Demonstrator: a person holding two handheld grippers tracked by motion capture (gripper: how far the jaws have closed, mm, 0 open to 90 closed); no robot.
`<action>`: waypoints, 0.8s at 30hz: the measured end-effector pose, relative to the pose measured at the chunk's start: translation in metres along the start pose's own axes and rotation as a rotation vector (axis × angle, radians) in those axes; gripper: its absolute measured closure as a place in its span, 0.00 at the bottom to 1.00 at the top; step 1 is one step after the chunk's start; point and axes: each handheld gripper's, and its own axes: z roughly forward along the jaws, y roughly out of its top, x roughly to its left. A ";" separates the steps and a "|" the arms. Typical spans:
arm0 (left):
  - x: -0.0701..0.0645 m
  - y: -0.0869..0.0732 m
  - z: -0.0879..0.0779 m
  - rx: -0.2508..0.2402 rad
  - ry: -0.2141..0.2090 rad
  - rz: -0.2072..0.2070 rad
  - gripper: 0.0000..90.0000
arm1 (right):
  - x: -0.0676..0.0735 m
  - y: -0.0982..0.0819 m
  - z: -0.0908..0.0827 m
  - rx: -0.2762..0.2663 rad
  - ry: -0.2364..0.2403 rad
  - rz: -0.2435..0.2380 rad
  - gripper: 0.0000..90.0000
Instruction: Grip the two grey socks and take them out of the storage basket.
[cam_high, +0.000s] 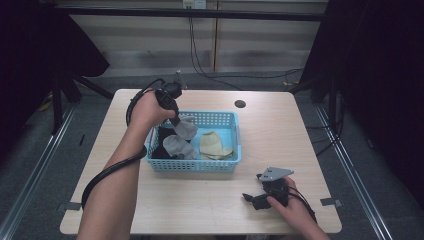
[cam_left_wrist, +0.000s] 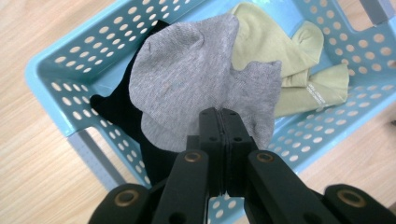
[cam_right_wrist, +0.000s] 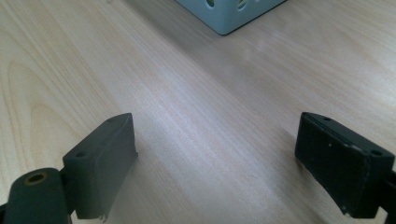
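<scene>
My left gripper (cam_high: 176, 120) (cam_left_wrist: 220, 122) is shut on a grey sock (cam_high: 181, 137) (cam_left_wrist: 196, 79), which hangs from its jaws above the left part of the blue perforated basket (cam_high: 236, 135) (cam_left_wrist: 51, 79). Under the sock lies a black garment (cam_high: 161, 142) (cam_left_wrist: 119, 109). A pale yellow sock (cam_high: 214, 145) (cam_left_wrist: 289, 60) rests on the basket's floor to the right. My right gripper (cam_high: 255, 197) (cam_right_wrist: 215, 158) sits low over the bare table near the front right, jaws wide apart with nothing between them.
The light wooden table (cam_high: 270, 130) (cam_right_wrist: 187, 93) has bare room left, right and in front of the basket. A round cable hole (cam_high: 240, 104) is at the back. The basket's corner (cam_right_wrist: 229, 16) is ahead of my right gripper. Cables trail on the floor behind.
</scene>
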 end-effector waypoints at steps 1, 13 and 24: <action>0.000 0.000 -0.003 -0.003 0.003 0.001 0.99 | 0.000 0.000 0.000 -0.001 0.000 -0.002 0.13; -0.001 0.003 -0.029 -0.013 0.018 0.005 0.99 | 0.000 0.000 0.000 0.001 -0.001 -0.003 0.13; 0.006 -0.002 -0.043 0.009 0.027 -0.008 0.99 | 0.000 0.000 0.000 0.004 -0.001 -0.002 0.13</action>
